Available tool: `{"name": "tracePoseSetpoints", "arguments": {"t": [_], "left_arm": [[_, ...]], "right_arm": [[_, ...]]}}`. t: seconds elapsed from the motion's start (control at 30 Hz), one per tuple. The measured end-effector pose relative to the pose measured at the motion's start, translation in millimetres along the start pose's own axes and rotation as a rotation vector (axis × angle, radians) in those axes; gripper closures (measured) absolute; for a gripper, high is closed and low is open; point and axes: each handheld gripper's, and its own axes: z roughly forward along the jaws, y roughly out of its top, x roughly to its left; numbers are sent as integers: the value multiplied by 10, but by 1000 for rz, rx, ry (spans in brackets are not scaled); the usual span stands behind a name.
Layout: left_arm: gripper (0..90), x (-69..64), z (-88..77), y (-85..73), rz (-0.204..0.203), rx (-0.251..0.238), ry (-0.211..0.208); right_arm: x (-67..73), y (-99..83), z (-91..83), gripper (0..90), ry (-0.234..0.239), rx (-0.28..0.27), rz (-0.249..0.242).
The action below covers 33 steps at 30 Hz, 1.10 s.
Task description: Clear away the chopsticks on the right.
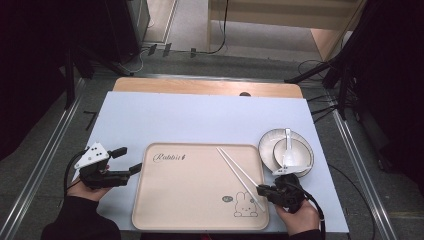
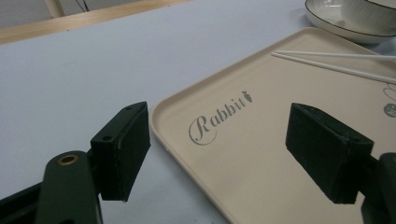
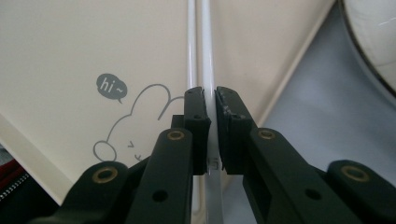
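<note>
Covering most of the wooden table (image 1: pixel 205 87), a pale blue mat (image 1: pixel 190 120) carries every item listed below.

Tray (image 1: pixel 190 200): beige, rounded corners, lying flat near the person's edge of the mat. Printed "Rabbit" in script at its far left corner and a line-drawn rabbit with a "hi~" bubble at its near right corner.

Plate (image 1: pixel 266 145): white with a dark rim line, on the mat just beside the tray's far right corner.

Bowl (image 1: pixel 300 150): white, sitting on the plate, with a white spoon (image 1: pixel 288 147) standing in it.

Left gripper (image 1: pixel 129 161): held level over the mat just left of the tray, jaws wide apart with nothing between them; in the left gripper view they frame the tray's "Rabbit" corner.

Right gripper (image 1: pixel 261 190): low over the tray's near right corner, jaws drawn narrow and clamped on the near end of one chopstick, as the right gripper view shows.

Chopsticks (image 1: pixel 239 175): a white pair, lying side by side on the tray's right half, running diagonally from near its far edge towards the rabbit drawing. The second stick lies just beside the gripped one, outside the jaws.
</note>
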Motion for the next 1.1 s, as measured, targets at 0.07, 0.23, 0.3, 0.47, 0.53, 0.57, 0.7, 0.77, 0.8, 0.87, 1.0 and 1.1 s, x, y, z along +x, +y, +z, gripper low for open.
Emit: {"name": "tracePoseSetpoints", "arguments": {"t": [0.07, 0.23, 0.3, 0.47, 0.53, 0.57, 0.7, 0.77, 0.8, 0.87, 1.0, 1.1], "left_arm": [[221, -1, 0, 2, 2, 5, 1], [222, -2, -2, 2, 2, 0, -1], [222, -1, -2, 1, 2, 1, -1], [222, 1, -2, -2, 1, -3, -1], [222, 0, -1, -1, 1, -4, -1], [222, -2, -2, 1, 1, -1, -1], [222, -3, -6, 1, 2, 1, -2], [222, -3, -3, -1, 0, -4, -3], [222, -3, -5, 0, 2, 2, -2], [222, -4, -3, 0, 2, 3, -3], [222, 1, -1, -3, 2, 0, -1], [222, 1, -1, -5, 0, 0, -2]], "right_arm": [[11, 0, 60, 839, 0, 15, -4], [40, 1, 173, 838, 20, 41, -2], [45, 0, 203, 836, 24, 48, -2], [34, 5, 236, 804, 26, 45, -4], [21, -4, 237, 789, 35, 35, -27], [19, -5, 236, 780, 39, 35, -21], [10, -1, 235, 720, 59, 34, -21], [11, 1, 223, 691, 67, 26, -27], [5, 5, 216, 675, 66, 17, -37], [-7, 11, 190, 637, 75, 0, -44], [-21, 45, 120, 544, 105, -61, -61], [-31, 86, 61, 480, 114, -96, -91]]}}
